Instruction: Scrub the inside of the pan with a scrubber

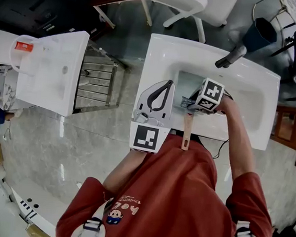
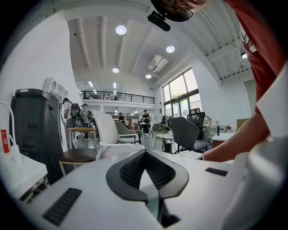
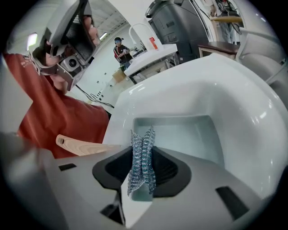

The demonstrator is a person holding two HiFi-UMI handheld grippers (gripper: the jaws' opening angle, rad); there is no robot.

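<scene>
My right gripper (image 1: 189,102) reaches into the basin of the white sink (image 1: 160,53) and is shut on a blue mesh scrubber (image 3: 141,157), which stands folded between its pads. From under this gripper a light wooden pan handle (image 1: 187,132) sticks out over the sink's near rim toward the person; it also shows in the right gripper view (image 3: 83,146). The pan's bowl is hidden. My left gripper (image 1: 167,85) rests over the sink's left rim, jaws touching at the tips with nothing between them (image 2: 144,153).
A dark faucet (image 1: 230,56) stands at the sink's back right. A second white sink unit (image 1: 53,71) with a red-labelled bottle (image 1: 24,49) is at left, a metal rack (image 1: 96,81) between them. A white chair (image 1: 186,1) and a blue bin (image 1: 259,32) lie beyond.
</scene>
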